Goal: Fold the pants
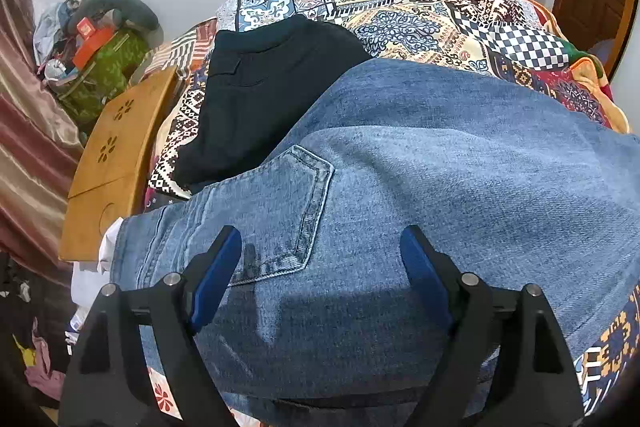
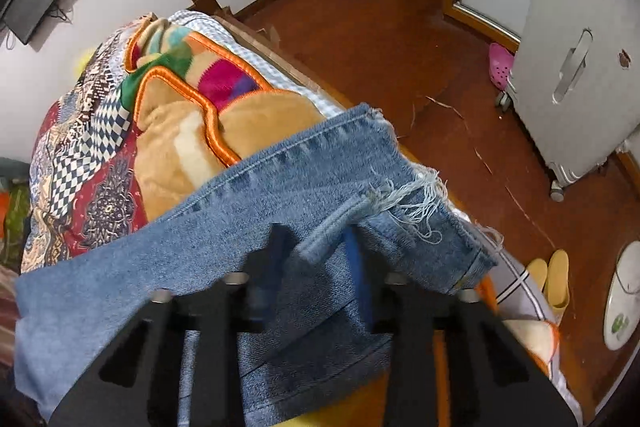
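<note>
Jeans (image 1: 400, 155) spread flat on patterned quilt (image 1: 420, 11), beside black garment (image 1: 260, 99). Left gripper (image 1: 320, 267) spread wide above back pocket (image 1: 292, 211), holding nothing, likely lining up waist. Right gripper (image 2: 316, 251) pinching frayed hem (image 2: 404, 195), probably to carry leg over.

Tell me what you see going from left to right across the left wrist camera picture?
Striped curtain → wooden board → black garment → blue jeans, lying on the patterned bedspread.
</note>
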Available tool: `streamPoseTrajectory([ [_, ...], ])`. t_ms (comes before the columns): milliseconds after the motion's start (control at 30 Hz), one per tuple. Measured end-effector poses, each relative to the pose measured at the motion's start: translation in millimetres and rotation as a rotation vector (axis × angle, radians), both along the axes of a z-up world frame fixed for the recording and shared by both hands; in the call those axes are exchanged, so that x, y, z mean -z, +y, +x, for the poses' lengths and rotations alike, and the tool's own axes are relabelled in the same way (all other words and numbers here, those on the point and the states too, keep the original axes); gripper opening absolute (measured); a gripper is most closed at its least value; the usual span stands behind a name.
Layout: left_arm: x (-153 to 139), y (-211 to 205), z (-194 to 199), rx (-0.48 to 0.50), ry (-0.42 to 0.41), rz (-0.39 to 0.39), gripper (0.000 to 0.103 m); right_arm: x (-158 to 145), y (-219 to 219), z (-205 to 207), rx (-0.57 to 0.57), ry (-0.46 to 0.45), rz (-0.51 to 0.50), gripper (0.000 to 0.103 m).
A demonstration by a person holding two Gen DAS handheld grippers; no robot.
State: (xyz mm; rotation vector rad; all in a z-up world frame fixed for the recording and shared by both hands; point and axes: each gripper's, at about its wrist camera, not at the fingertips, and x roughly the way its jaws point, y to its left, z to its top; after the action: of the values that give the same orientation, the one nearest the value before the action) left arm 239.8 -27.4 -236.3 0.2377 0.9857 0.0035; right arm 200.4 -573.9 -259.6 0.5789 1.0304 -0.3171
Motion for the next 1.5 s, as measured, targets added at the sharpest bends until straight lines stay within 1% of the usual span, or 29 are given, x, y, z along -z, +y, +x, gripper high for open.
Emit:
streamPoseTrajectory([
  [100,-1,1,0,-0.002,0.009,-0.003,0.082,-8,-5,2,-0.035,-0.003,-0.015,0.005],
  [167,-2,0,0,0.0,0.019,-0.005,0.082,-20,-6,4,-0.057,-0.039,-0.037,0.004],
  [233,-6,-2,-2,0.014,0.035,-0.008,0.082,-42,-7,5,-0.077,-0.102,-0.072,0.004],
  [267,-8,-3,-3,0.021,0.041,-0.014,0.082,-60,-8,4,-0.081,-0.151,-0.093,0.004],
  [300,-11,-5,-4,0.028,0.045,-0.023,0.082,-71,-9,3,-0.08,-0.182,-0.101,0.004],
  [367,-15,-8,-8,0.042,0.058,-0.058,0.082,-102,-15,-5,-0.077,-0.275,-0.116,0.004],
  [433,-15,-15,-12,0.064,0.085,-0.099,0.082,-121,-19,-14,-0.075,-0.335,-0.127,0.004],
  [500,-11,-23,-18,0.089,0.104,-0.102,0.082,-126,-24,-24,-0.079,-0.359,-0.125,0.004],
  [567,-7,-29,-23,0.094,0.105,-0.087,0.082,-114,-26,-29,-0.084,-0.332,-0.116,0.004],
  [600,-4,-30,-25,0.084,0.096,-0.083,0.082,-99,-28,-31,-0.083,-0.298,-0.107,0.004],
  [667,-3,-27,-26,0.061,0.094,-0.111,0.082,-71,-32,-32,-0.073,-0.237,-0.063,0.004],
  [700,-2,-25,-25,0.054,0.097,-0.125,0.083,-48,-35,-33,-0.066,-0.19,-0.031,0.004],
  [733,-1,-21,-25,0.042,0.103,-0.149,0.084,-35,-35,-33,-0.064,-0.158,-0.023,0.004],
  [833,-1,-14,-25,0.022,0.102,-0.172,0.086,12,-26,-32,-0.083,-0.026,-0.034,0.005],
  [900,-4,-9,-26,0.005,0.09,-0.154,0.086,20,-16,-31,-0.101,0.008,-0.066,0.007],
  [967,-9,0,-29,-0.016,0.061,-0.127,0.086,8,-9,-30,-0.116,0.024,-0.142,0.013],
  [1033,-18,16,-33,-0.046,0.019,-0.117,0.086,-9,-3,-23,-0.128,0.056,-0.227,0.015],
  [1100,-25,34,-35,-0.079,-0.011,-0.121,0.086,-31,0,-19,-0.16,0.037,-0.277,0.017],
  [1133,-30,47,-35,-0.106,-0.029,-0.124,0.086,-46,7,-16,-0.187,0.012,-0.306,0.019],
  [1200,-38,75,-34,-0.16,-0.06,-0.122,0.086,-73,23,-12,-0.242,-0.046,-0.336,0.033],
  [1233,-40,89,-31,-0.189,-0.072,-0.116,0.086,-92,38,-7,-0.278,-0.098,-0.35,0.036],
  [1267,-42,100,-29,-0.209,-0.079,-0.111,0.086,-103,48,-6,-0.3,-0.133,-0.357,0.042],
  [1300,-44,119,-26,-0.245,-0.089,-0.105,0.086,-120,68,0,-0.343,-0.188,-0.36,0.045],
  [1367,-45,144,-22,-0.285,-0.099,-0.103,0.086,-136,98,7,-0.412,-0.247,-0.353,0.048],
  [1433,-42,175,-15,-0.326,-0.098,-0.1,0.086,-151,139,23,-0.503,-0.297,-0.334,0.05],
  [1500,-35,195,-10,-0.346,-0.087,-0.103,0.086,-156,177,36,-0.59,-0.324,-0.31,0.051],
])
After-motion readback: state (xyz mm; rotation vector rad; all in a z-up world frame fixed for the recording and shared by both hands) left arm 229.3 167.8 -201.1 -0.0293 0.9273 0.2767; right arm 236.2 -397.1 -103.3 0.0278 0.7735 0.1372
